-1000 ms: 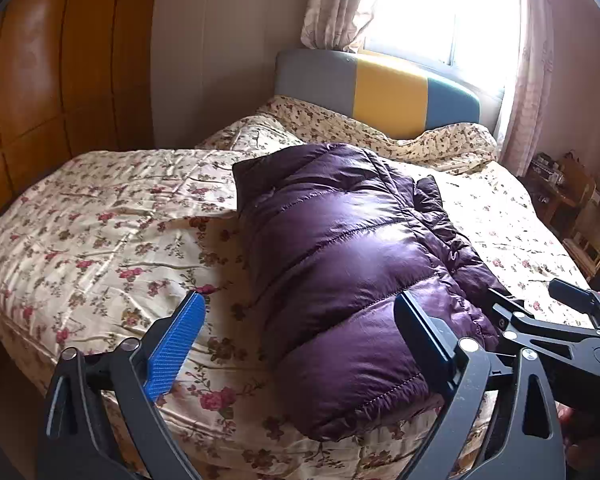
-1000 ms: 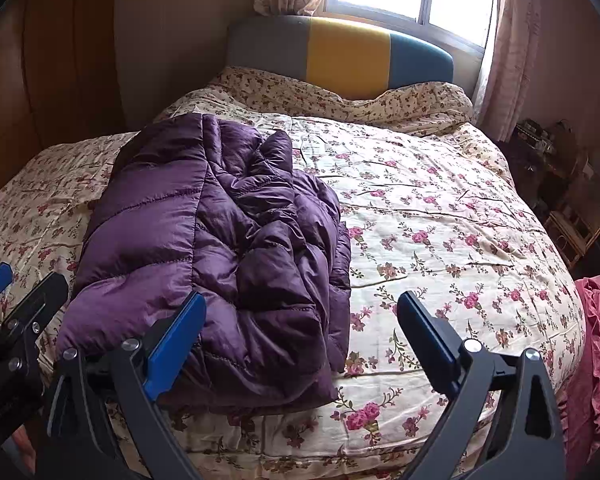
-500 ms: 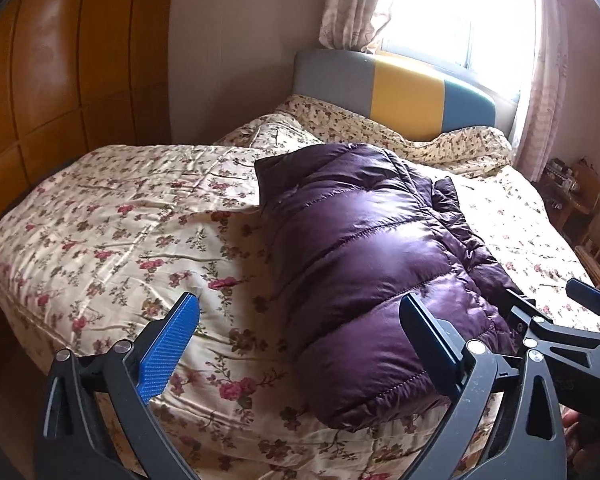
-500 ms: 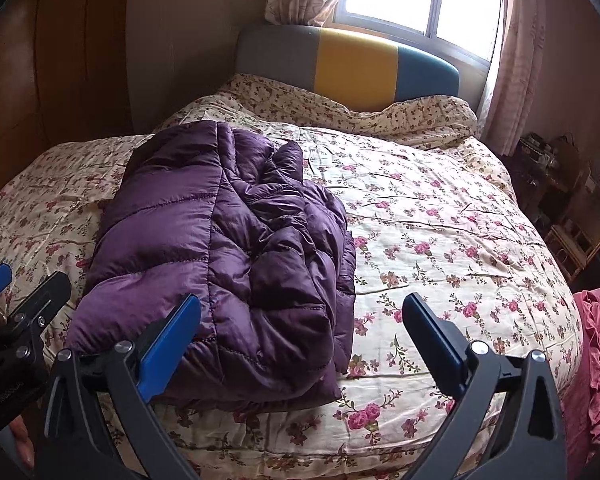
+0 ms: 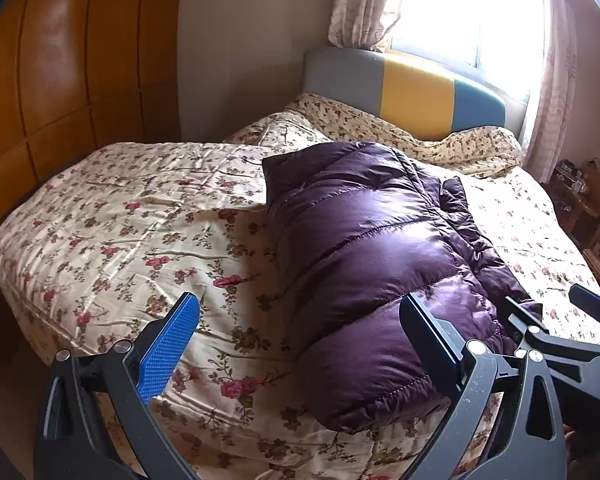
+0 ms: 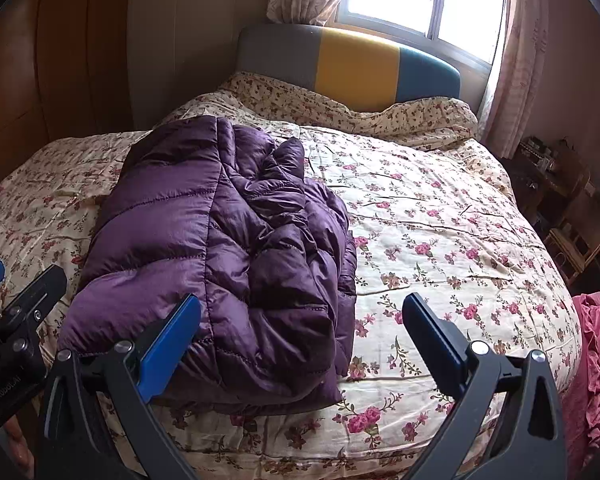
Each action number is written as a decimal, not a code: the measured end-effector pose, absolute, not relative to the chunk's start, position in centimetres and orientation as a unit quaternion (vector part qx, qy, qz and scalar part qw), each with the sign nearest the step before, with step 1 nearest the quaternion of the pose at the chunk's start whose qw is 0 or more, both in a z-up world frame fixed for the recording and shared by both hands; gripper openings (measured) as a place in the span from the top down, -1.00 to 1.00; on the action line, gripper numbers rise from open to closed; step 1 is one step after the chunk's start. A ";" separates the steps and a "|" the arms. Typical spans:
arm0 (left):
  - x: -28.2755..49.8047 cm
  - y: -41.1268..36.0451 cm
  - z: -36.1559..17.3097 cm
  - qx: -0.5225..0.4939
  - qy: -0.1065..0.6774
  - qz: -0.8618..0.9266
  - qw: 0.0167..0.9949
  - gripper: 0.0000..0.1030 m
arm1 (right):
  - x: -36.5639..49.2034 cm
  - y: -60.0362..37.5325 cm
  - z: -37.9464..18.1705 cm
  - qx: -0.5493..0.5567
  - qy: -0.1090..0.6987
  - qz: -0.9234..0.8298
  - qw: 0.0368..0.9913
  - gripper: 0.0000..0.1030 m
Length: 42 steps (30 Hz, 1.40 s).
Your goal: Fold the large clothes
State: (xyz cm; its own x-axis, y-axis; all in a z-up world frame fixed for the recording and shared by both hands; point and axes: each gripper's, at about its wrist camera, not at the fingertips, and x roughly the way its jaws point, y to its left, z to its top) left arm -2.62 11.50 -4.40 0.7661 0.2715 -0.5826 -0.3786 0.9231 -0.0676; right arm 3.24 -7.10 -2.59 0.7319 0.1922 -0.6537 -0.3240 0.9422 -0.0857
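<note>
Bare floral bedspread (image 6: pixel 440 240) right of purple puffer jacket (image 6: pixel 220 248): wide clear passage. Left of jacket, bedspread also free up to wooden wall panels (image 5: pixel 60 80). Headboard (image 6: pixel 348 68) and bunched bedding block far end. Cluttered shelf (image 6: pixel 560 200), detail unclear, and pink fabric (image 6: pixel 596 344) crowd bed's right edge.

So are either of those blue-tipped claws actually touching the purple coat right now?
Apart. In each wrist view the left gripper and right gripper hang open short of the purple coat, nothing between their fingers.
</note>
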 end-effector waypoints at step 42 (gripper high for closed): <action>-3.1 8.8 -3.6 -0.065 0.294 0.172 0.938 -0.88 | 3.0 -8.7 -2.8 -0.081 0.350 0.129 0.924 -0.95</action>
State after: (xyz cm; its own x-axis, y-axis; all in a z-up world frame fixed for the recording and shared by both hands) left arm -3.12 8.80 -3.56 0.7678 0.2850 -0.5739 -0.3616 0.9321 -0.0210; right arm 3.01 -8.72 -2.76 0.7209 0.1825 -0.6685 -0.2956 0.9535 -0.0584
